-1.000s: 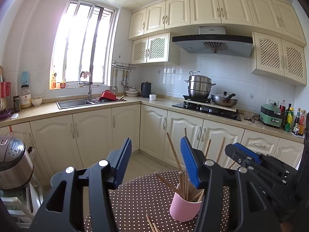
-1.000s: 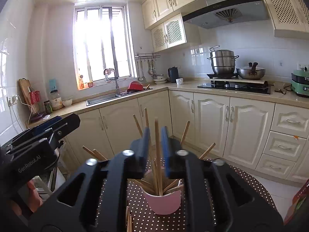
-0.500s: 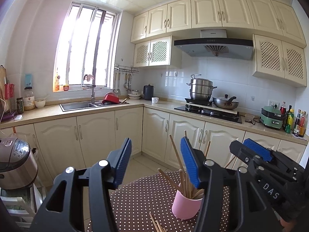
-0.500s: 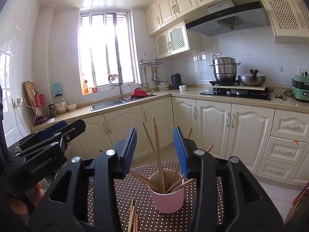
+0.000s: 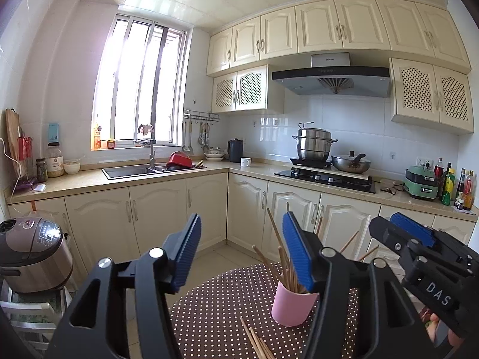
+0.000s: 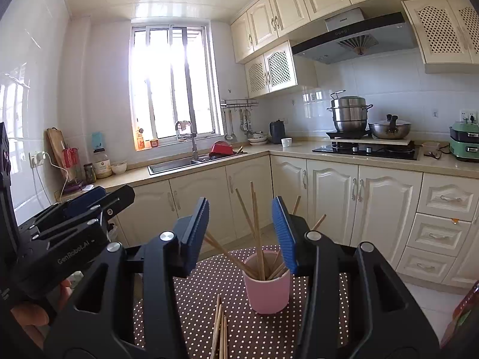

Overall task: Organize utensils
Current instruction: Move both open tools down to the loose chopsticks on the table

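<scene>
Pink cup of chopsticks stands beyond the opening right gripper fingers, untouched

We look from both wrist cameras, close above the dotted table, toward the kitchen counter; both share the pink cup near six o'clock.

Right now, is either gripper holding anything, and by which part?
Nothing is held. The left gripper and right gripper are both opening, empty, short of the pink cup.
</scene>
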`<state>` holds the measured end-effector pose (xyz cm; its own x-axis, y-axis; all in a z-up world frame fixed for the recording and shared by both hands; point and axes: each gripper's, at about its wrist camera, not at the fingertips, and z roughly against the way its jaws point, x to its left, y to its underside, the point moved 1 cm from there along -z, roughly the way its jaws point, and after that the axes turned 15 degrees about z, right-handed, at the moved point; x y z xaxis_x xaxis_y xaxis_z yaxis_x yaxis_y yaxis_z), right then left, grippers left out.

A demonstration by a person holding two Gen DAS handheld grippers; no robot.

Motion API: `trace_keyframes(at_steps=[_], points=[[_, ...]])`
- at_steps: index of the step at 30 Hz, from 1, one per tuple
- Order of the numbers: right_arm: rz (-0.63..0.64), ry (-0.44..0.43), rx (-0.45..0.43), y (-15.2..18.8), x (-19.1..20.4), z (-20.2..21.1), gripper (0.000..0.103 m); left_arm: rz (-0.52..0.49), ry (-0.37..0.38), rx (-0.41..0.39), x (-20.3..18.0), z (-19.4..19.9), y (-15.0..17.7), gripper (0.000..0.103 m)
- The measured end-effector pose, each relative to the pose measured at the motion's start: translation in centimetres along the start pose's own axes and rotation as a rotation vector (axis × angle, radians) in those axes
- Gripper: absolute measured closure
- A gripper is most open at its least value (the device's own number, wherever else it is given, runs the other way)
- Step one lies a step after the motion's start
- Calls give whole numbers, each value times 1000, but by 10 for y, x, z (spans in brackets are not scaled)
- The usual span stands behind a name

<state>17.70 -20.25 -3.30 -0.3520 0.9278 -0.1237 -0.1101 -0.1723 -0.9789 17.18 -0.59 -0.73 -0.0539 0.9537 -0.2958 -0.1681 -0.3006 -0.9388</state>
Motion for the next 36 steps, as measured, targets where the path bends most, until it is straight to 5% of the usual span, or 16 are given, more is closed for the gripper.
trace_keyframes(at_steps=[12,27,36], points=[[-5,-10,103,42,11,16,57,-26,-47,104,16,15,43,44],[-44,-46,355,139,17,-19,54,39,-116,639,66,-64,155,44],[-101,-64,418,173,12,-31,53,8,-104,745,48,-88,187,44]])
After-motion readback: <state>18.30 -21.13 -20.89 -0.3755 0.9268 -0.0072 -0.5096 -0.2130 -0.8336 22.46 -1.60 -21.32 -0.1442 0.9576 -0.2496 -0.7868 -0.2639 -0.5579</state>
